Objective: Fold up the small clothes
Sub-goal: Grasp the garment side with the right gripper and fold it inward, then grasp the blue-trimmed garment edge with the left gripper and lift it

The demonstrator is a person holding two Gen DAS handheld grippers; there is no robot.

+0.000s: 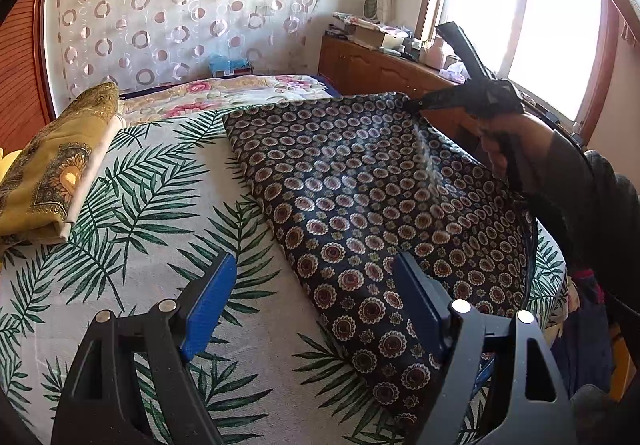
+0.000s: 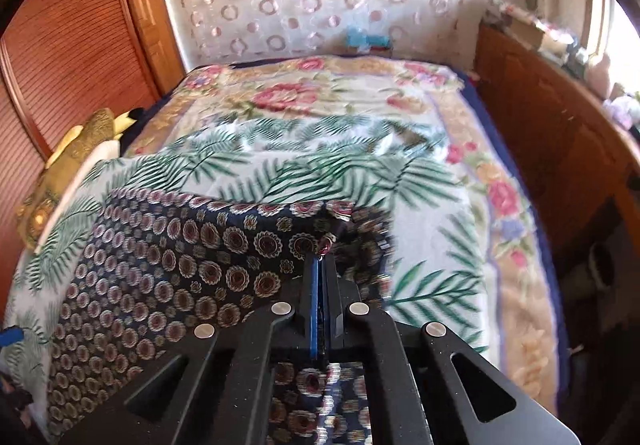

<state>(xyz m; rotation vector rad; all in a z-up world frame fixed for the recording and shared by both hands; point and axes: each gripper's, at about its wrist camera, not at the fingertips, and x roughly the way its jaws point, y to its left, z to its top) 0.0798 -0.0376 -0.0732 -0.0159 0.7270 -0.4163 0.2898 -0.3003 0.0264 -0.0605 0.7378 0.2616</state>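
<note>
One corner of dark patterned garment pinched in right hand-held gripper

The right tool has its two fingers pressed together on a raised corner of the dark medallion-print garment, pinching the fabric at their tips. The rest of that garment spreads to the left of the tool over the palm-leaf sheet, and part of it lies beneath the tool's frame. Beyond the sheet a floral blanket covers the bed. At the sheet's left edge sits a folded mustard-yellow cloth, beside a wooden louvred door. A wooden cabinet stands right of the bed.
</note>
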